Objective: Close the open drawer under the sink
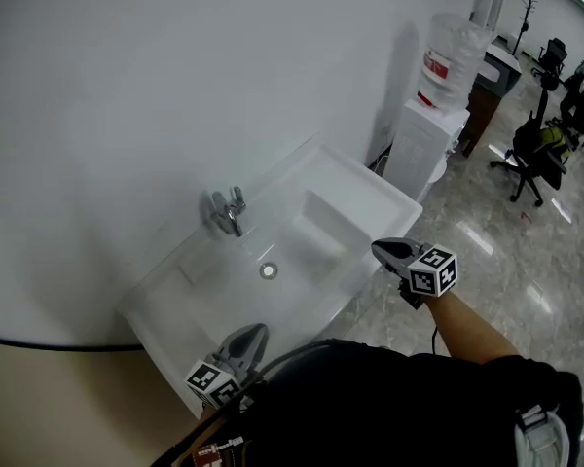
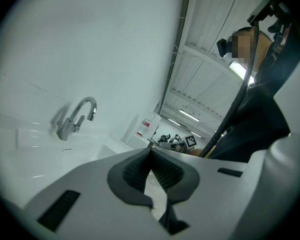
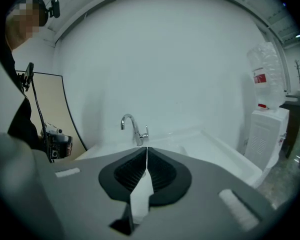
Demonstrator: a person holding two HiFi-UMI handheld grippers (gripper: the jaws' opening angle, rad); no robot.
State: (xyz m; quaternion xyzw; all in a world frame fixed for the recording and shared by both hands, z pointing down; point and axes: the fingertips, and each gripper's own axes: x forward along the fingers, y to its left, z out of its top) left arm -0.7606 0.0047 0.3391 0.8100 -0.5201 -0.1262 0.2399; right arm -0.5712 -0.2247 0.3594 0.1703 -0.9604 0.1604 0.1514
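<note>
A white sink (image 1: 343, 185) with a chrome faucet (image 1: 229, 210) stands against the white wall. The drawer under it shows in no view. My left gripper (image 1: 256, 331) hovers at the sink's near front edge, jaws shut with nothing between them. Its own view looks level across the basin (image 2: 20, 149) toward the faucet (image 2: 75, 116), with the left gripper (image 2: 150, 150) pads meeting at the tip. My right gripper (image 1: 378, 248) is over the sink's front right corner, also shut and holding nothing. The right gripper (image 3: 147, 148) points at the faucet (image 3: 135, 129) from across the basin (image 3: 217, 146).
A white water dispenser (image 1: 430, 139) with a bottle on top stands right of the sink. Beyond it are office chairs (image 1: 535, 154) on a glossy tiled floor (image 1: 506, 261). A beige panel (image 1: 39, 397) edged by a black cable lies left of the sink.
</note>
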